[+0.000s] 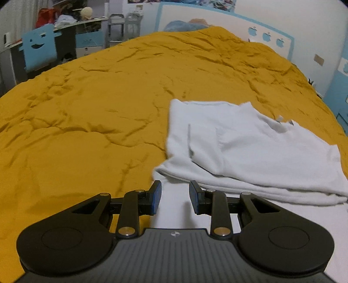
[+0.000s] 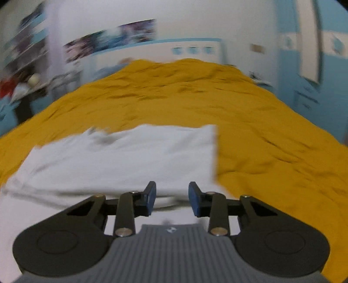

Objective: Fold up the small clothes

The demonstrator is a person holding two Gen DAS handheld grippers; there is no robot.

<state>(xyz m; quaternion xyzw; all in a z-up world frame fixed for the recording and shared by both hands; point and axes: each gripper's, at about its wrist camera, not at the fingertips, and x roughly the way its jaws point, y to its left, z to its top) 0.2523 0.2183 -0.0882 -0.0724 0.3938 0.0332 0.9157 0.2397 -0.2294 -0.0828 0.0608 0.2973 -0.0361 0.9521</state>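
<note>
A white small garment (image 1: pixel 250 148) lies partly folded on a mustard bedspread (image 1: pixel 97 104), with one layer turned over on top of it. My left gripper (image 1: pixel 175 197) hovers at the garment's near left corner. Its blue pads stand apart and only flat white cloth shows below the gap. In the blurred right wrist view the same garment (image 2: pixel 121 161) spreads to the left and centre. My right gripper (image 2: pixel 172 197) is over its near right part, close to the straight right edge, open with nothing pinched between the pads.
The bedspread (image 2: pixel 261 130) covers a wide bed with wrinkles all over. A blue chair with a smiling face (image 1: pixel 39 46) and a cluttered desk (image 1: pixel 82 21) stand beyond the bed's left side. A white and blue headboard (image 1: pixel 217 19) and a blue cabinet (image 1: pixel 339 87) bound the far and right sides.
</note>
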